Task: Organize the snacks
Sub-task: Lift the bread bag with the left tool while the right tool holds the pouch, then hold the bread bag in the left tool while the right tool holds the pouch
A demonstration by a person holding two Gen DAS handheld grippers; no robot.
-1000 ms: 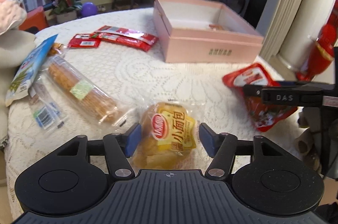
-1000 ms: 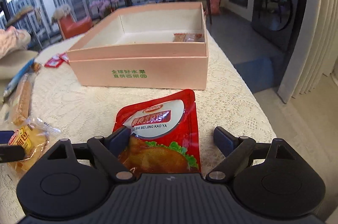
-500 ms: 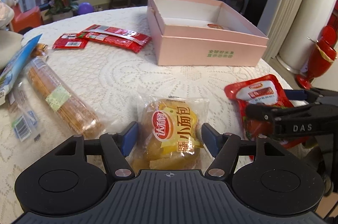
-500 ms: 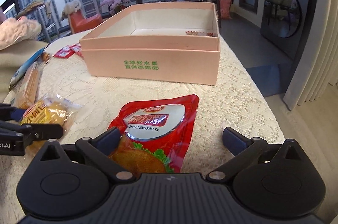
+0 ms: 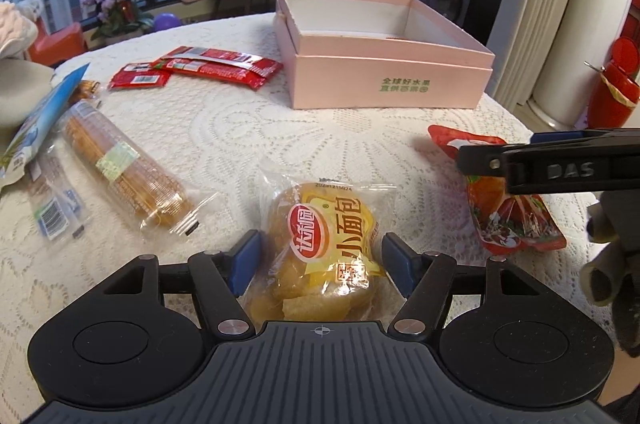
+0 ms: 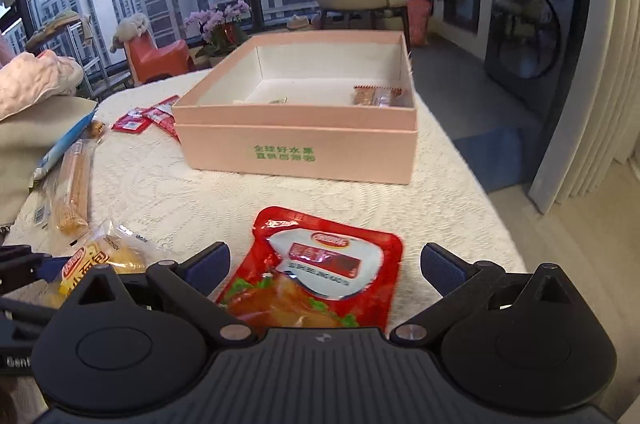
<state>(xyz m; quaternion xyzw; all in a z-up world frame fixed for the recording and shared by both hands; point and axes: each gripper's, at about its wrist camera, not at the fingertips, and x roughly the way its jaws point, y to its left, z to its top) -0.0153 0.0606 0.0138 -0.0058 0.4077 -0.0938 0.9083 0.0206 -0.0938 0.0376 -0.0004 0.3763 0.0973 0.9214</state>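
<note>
A yellow bread packet lies on the lace tablecloth between the fingers of my left gripper, which is open; the blue pads stand close beside its wrapper. A red duck pouch lies flat on the cloth, and my right gripper is wide open over its near end, pads well apart from it. From the left wrist view, a right gripper finger hovers across the red pouch. The pink box stands open behind, with a few small packets inside.
To the left lie a long packet of biscuits, a blue bag and several red sachets. The table edge drops off at the right. A chair, flowers and windows stand beyond.
The right gripper's jaws have spread wider and it has drawn back and up a little from the red pouch. The left gripper stays around the bread packet.
</note>
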